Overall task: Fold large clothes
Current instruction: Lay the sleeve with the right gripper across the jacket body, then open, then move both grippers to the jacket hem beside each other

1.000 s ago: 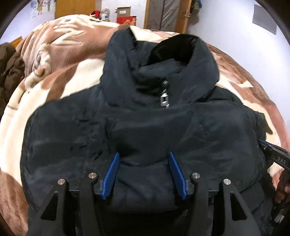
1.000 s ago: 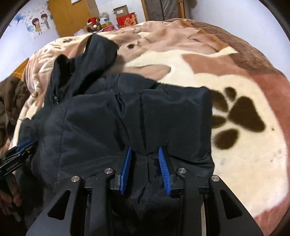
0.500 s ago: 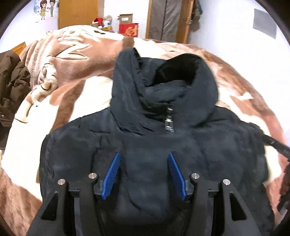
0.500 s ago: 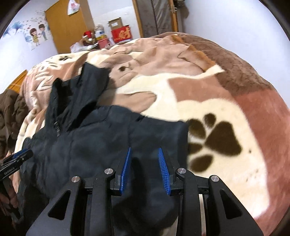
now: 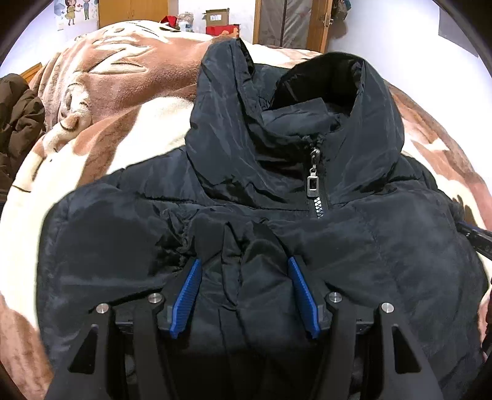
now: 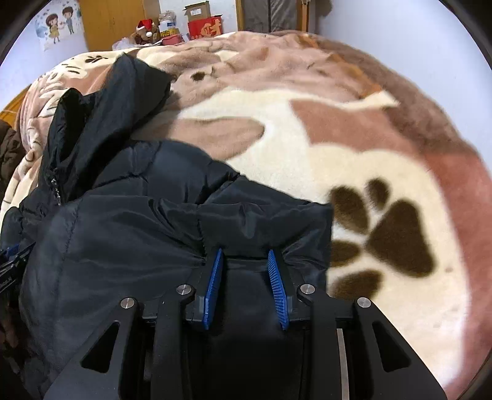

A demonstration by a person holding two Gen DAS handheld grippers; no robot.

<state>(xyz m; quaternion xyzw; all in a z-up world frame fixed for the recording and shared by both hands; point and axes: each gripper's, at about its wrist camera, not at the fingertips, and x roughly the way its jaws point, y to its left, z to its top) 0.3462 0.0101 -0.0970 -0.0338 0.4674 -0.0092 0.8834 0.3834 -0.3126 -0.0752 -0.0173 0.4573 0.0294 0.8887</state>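
A black hooded puffer jacket (image 5: 276,190) lies front up on the bed, zipped, with a silver zip pull (image 5: 312,184) below the hood. My left gripper (image 5: 244,267) is shut on a bunched fold of the jacket's lower part. My right gripper (image 6: 244,258) is shut on another bunched fold of the jacket (image 6: 129,234) near its right edge. The right gripper's tip (image 5: 473,235) shows at the right edge of the left wrist view. The left gripper's tip (image 6: 12,261) shows at the left edge of the right wrist view.
The bed is covered by a brown and cream plush blanket (image 6: 353,147) with a dark paw print (image 6: 384,234). A brown coat (image 5: 15,123) lies at the bed's left edge. Boxes (image 6: 203,21) and wooden doors (image 5: 132,12) stand beyond the bed.
Both grippers have pulled the jacket's lower part up and toward the hood. The fabric now bunches between the fingers, and more blanket shows to the right.
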